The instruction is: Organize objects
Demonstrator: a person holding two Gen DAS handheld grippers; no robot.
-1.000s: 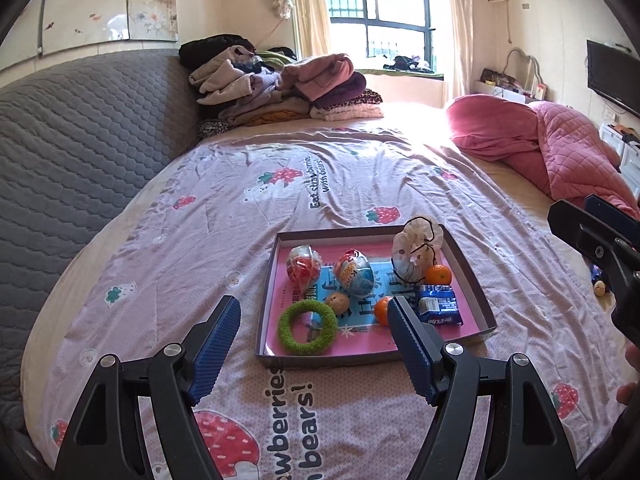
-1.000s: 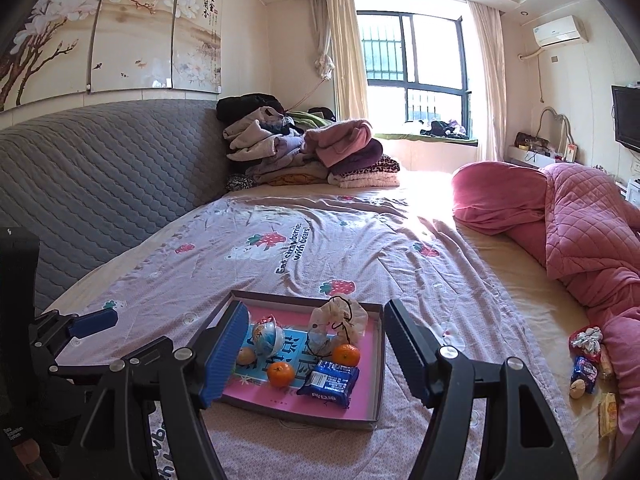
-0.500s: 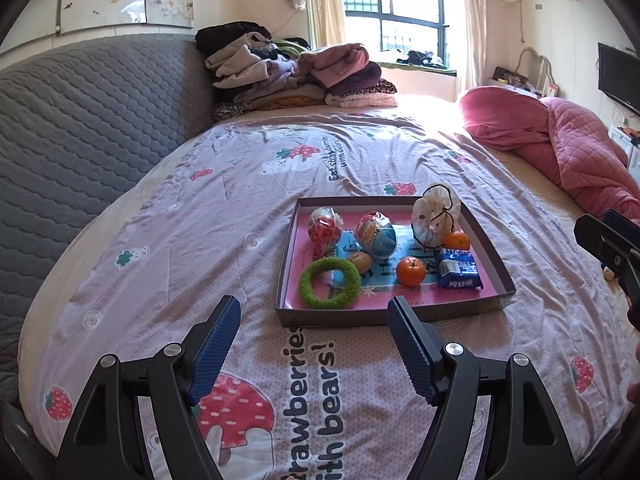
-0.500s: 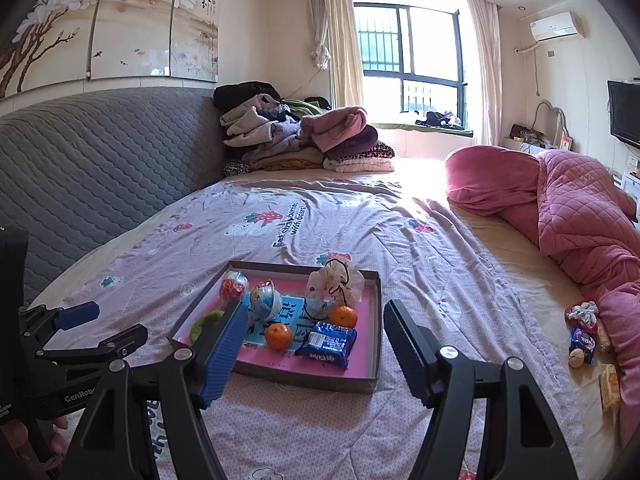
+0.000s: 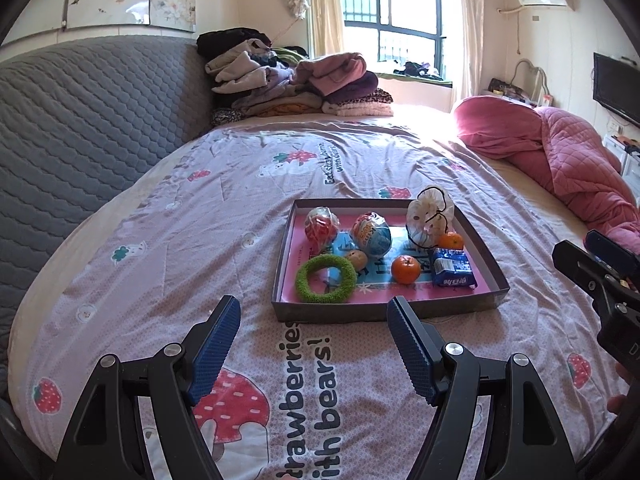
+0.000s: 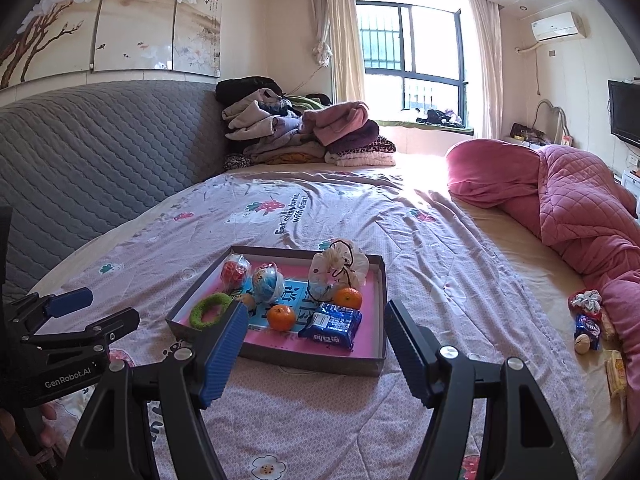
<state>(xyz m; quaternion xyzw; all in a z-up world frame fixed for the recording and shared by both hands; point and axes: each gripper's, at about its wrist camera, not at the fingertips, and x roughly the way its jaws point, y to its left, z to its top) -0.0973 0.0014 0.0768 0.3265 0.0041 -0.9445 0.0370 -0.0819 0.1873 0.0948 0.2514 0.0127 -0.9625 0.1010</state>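
A shallow box tray (image 5: 376,313) (image 6: 320,362) with a pink floor lies on the bed. In it are a green fuzzy ring (image 5: 326,279) (image 6: 209,309), two oranges (image 5: 405,269) (image 6: 281,317), a blue snack packet (image 5: 453,273) (image 6: 330,325), two wrapped balls (image 5: 370,234) (image 6: 267,282) and a white drawstring pouch (image 5: 429,214) (image 6: 338,267). My left gripper (image 5: 313,346) hangs open short of the tray's near wall, empty. My right gripper (image 6: 312,350) is open too, over the tray's near right side, with nothing between its pads.
Loose items (image 6: 587,320) and a yellow packet (image 6: 615,372) lie at the bed's right edge beside a pink quilt (image 6: 572,196). Folded clothes (image 6: 304,132) are piled at the far end. A grey padded headboard (image 5: 80,120) runs along the left.
Both grippers have sunk and drawn back from the tray a little, so it sits higher in each view. Both keep their jaws wide.
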